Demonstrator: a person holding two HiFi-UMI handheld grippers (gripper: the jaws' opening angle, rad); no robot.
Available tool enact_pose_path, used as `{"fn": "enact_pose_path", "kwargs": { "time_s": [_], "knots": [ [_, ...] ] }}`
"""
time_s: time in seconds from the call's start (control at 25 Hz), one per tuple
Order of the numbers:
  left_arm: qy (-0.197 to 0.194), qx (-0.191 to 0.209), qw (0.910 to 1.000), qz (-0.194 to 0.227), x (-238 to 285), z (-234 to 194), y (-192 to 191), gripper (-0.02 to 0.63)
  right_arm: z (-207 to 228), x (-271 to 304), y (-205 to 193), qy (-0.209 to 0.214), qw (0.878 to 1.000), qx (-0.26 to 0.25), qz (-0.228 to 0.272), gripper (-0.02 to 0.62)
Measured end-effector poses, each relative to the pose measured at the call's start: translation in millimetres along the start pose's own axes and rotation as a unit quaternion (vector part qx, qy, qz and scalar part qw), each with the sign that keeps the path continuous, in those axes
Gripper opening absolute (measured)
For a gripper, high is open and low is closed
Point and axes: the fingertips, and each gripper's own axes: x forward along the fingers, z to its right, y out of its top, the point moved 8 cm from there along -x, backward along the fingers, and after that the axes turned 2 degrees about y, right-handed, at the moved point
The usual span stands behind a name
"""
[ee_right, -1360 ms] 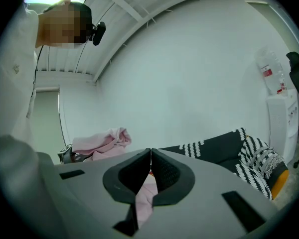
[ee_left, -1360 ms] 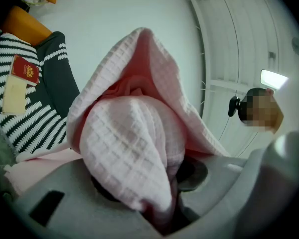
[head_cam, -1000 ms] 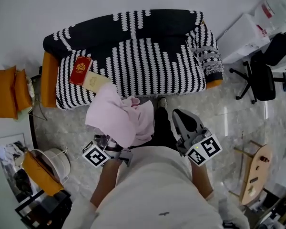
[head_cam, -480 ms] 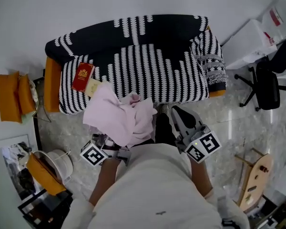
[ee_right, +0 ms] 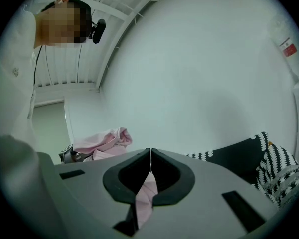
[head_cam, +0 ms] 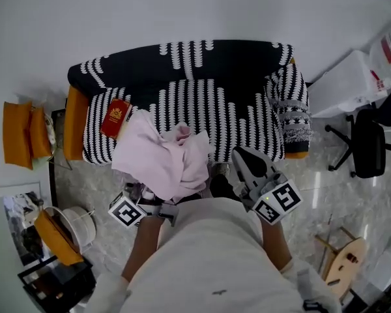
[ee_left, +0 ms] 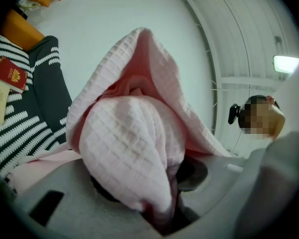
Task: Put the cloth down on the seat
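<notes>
Cloth [ee_right: 148,192] inside right claw [ee_right: 150,152]

Getting closer to the sofa

In the head view the sofa [head_cam: 202,103] has slid toward 6 o'clock. The pink cloth [head_cam: 159,158] now covers more of the seat front, and the right tool [head_cam: 240,154] overlaps the seat edge.
</notes>
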Motion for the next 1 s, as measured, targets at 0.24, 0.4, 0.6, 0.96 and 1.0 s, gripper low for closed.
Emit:
{"fn": "enact_pose_path", "kwargs": {
  "time_s": [0.24,0.4,0.6,0.96,1.0],
  "knots": [
    [0.003,0.000,0.9998,0.021,33,0,-3,0.181,43,2,11,0.007,1.000,0.007,-0.014,0.010],
    [0.009,-0.007,0.9996,0.026,50,2,-1,0.181,62,7,11,0.002,1.000,0.020,-0.021,0.010],
    [0.008,-0.009,0.9998,0.016,64,-7,6,0.181,70,27,9,0.005,0.999,0.031,-0.037,0.010],
    [-0.036,0.000,0.9988,-0.034,109,-29,49,0.181,75,69,38,-0.030,0.999,0.014,-0.015,0.010],
    [-0.040,-0.002,0.9985,-0.037,114,-32,53,0.181,76,73,42,-0.036,0.999,0.011,-0.011,0.010]
  ]
}}
